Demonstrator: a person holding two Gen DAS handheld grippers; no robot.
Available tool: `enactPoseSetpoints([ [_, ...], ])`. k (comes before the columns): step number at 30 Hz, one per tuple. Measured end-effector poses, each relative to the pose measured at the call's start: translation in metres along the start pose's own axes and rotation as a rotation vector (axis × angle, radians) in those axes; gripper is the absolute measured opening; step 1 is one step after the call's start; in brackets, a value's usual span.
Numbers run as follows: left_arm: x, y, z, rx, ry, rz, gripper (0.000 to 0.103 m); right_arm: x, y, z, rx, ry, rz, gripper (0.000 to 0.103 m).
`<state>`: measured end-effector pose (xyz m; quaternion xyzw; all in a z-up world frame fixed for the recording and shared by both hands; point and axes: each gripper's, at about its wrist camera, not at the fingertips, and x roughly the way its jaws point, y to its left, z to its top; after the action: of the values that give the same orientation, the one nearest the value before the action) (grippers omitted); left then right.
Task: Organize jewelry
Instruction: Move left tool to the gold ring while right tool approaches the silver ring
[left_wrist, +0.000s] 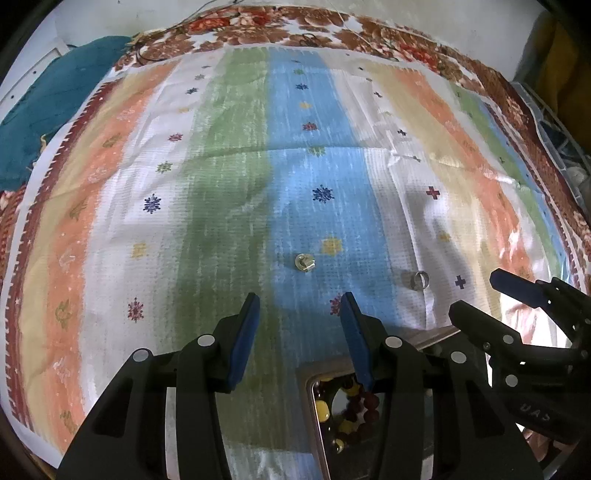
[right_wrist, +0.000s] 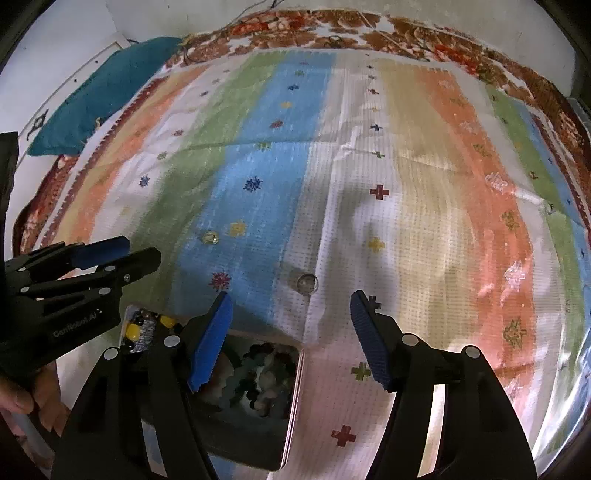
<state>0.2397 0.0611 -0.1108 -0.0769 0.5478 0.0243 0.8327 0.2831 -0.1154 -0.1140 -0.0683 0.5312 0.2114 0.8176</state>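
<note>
A gold ring (left_wrist: 304, 262) lies on the blue stripe of the striped cloth, just ahead of my open, empty left gripper (left_wrist: 300, 303); it also shows in the right wrist view (right_wrist: 209, 237). A silver ring (right_wrist: 307, 283) lies on the white stripe, just ahead of my open, empty right gripper (right_wrist: 290, 303); it also shows in the left wrist view (left_wrist: 418, 280). A metal jewelry box (right_wrist: 293, 398) holds beaded bracelets (right_wrist: 258, 373) under the right gripper's left finger. Its other compartment with yellow and dark beads (left_wrist: 345, 410) sits under the left gripper.
The striped cloth (left_wrist: 207, 192) lies over a brown floral bedsheet (left_wrist: 373, 33). A teal pillow (left_wrist: 55, 103) lies at the far left by the wall. The right gripper's fingers (left_wrist: 517, 288) show at the right of the left wrist view.
</note>
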Motion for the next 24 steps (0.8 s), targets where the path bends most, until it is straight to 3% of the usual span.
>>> enactPoseSetpoints([
  [24, 0.053, -0.001, 0.027, 0.064, 0.076, 0.026, 0.05, 0.045, -0.011, 0.012, 0.001, 0.09, 0.013, 0.066],
])
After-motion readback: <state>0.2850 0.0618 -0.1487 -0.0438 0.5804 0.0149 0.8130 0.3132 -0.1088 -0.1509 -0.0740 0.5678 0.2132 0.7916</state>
